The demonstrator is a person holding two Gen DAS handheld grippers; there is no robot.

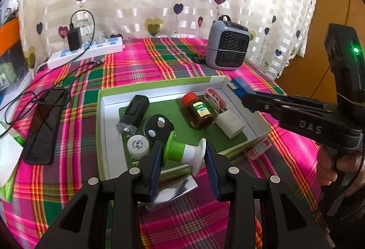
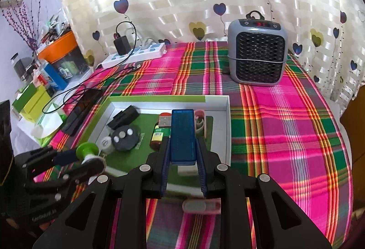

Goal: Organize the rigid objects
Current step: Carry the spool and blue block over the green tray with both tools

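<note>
Carrying two pieces at once, I have the green-and-white spool (image 1: 184,150) pinched end to end in my left gripper (image 1: 184,159), one pad on the green flange and one on the white, and the blue USB stick (image 2: 183,136) clamped narrow in my right gripper (image 2: 182,171), its metal plug pointing away from me. Both hang over the white tray (image 1: 101,116) with the green floor, which sits on the plaid cloth (image 2: 285,123).

As I judge it, the step is setting these two down inside the tray without disturbing what lies there. The brown bottle (image 1: 199,112) with the red cap, the black flashlight (image 1: 133,113), the black disc (image 1: 157,127) and the small white jar (image 1: 138,144) crowd the middle and left, so I want the spool lowered onto the bare green just in front of me, lying on its side. The stick should go toward the right wall, near the pink clip (image 1: 214,98). Another pink piece (image 1: 259,148) lies outside the tray, just beside its near right corner.

I should lower first and release late.
</note>
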